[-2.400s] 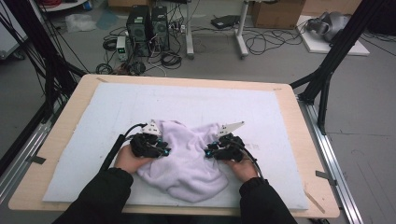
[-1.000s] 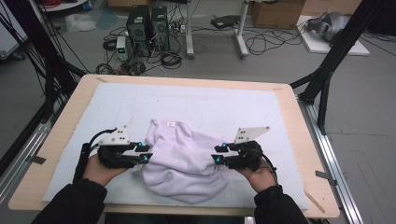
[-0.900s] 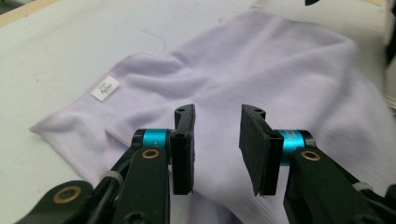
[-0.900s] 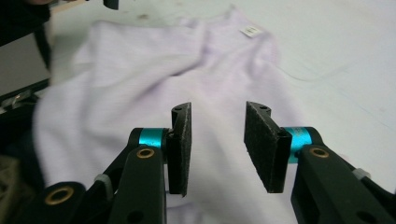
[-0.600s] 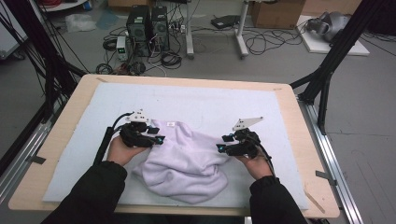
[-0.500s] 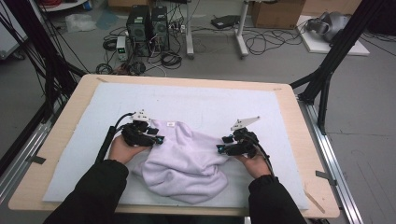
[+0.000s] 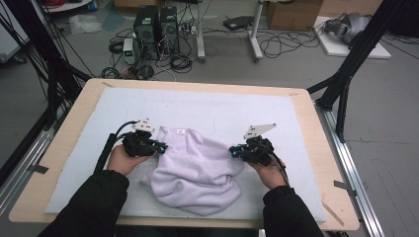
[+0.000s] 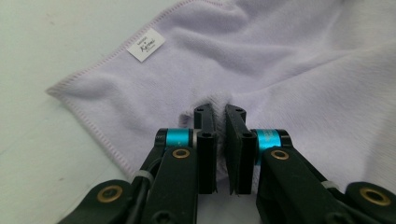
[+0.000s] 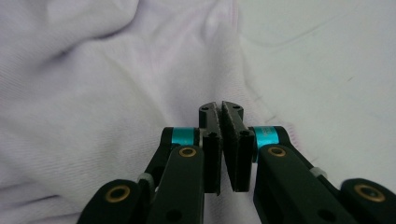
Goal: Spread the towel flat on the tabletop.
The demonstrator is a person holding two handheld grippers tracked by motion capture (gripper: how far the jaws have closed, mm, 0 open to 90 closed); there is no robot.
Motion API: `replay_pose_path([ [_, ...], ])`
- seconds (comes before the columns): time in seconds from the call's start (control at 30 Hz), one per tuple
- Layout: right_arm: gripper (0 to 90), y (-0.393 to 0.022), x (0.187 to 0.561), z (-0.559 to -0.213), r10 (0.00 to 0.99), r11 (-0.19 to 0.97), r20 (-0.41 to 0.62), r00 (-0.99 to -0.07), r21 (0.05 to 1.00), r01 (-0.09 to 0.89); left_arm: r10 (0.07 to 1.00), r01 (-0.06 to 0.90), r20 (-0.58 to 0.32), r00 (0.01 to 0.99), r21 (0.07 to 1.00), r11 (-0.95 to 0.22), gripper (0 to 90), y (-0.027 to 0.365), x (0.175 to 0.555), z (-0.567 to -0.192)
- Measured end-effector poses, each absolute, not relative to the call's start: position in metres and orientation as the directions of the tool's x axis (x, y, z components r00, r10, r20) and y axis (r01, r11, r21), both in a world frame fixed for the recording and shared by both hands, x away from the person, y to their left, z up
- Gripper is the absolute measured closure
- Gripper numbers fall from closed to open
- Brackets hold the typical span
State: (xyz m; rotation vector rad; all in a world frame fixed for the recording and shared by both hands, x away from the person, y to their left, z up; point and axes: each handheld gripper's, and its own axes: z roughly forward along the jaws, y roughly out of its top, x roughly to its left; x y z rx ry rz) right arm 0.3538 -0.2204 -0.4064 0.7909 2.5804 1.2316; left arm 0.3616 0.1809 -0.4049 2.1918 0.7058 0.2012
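Here, a crumpled lilac towel (image 7: pixel 195 170) lies near the front middle of a pale mat (image 7: pixel 222 106) on a wooden table (image 7: pixel 316 128). The left gripper (image 7: pixel 159 146) has just closed its jaws on a pinch of cloth near the towel's labelled left corner; the right gripper (image 7: pixel 233 151) has just clamped the right edge. Judging by this, both grips are set; spreading or folding is left.

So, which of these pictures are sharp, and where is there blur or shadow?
High view: even light, a little soft, faint shadow under the towel. Left gripper view: towel and its label sharp, the near tool parts softer. Right gripper view: darker, cloth folds blurred.
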Motion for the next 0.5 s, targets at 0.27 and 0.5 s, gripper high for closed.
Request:
replay_pose_path([
  [0.27,86.4,-0.215,0.338,-0.392,0.501,0.519,0.061,-0.863,0.777,0.356,0.523,0.366,-0.036,0.852,0.755,-0.544,83.5,0.209,0.323,-0.386],
  [0.5,75.0,-0.199,0.327,-0.411,0.436,0.582,0.080,-0.896,0.735,0.349,0.506,0.397,-0.086,0.858,0.736,-0.548,69.6,0.223,0.313,-0.397],
])
